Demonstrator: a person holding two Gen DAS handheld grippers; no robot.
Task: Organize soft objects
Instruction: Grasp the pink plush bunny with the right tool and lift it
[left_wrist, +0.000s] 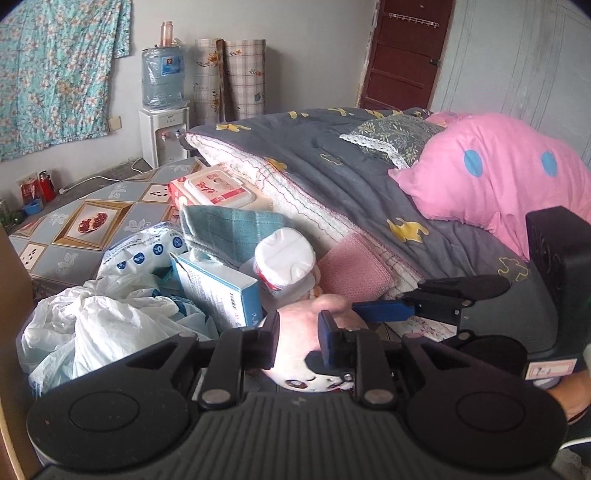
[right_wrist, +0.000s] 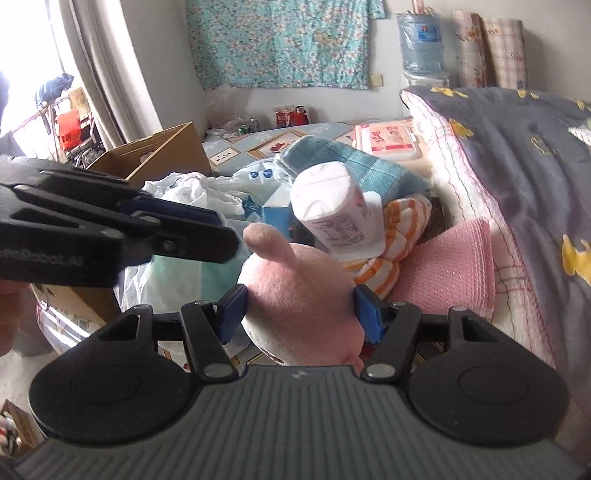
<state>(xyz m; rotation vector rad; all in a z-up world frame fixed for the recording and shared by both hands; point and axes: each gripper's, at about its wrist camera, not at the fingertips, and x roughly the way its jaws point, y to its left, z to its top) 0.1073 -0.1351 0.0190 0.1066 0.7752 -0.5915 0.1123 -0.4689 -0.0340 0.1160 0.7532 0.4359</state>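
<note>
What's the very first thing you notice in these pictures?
A pink plush toy sits right up front, squeezed between the right gripper pads, with the left gripper pads at a narrower part of it. Just behind it a white roll stands tilted on a striped cloth. To the right, a grey quilt lies heaped with a big pink pillow on top.

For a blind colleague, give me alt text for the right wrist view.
The right claw grips a pink plush toy between its blue pads above a cluttered bed; the left claw reaches in beside it. Behind stand a white wrapped roll and a grey quilt.
</note>
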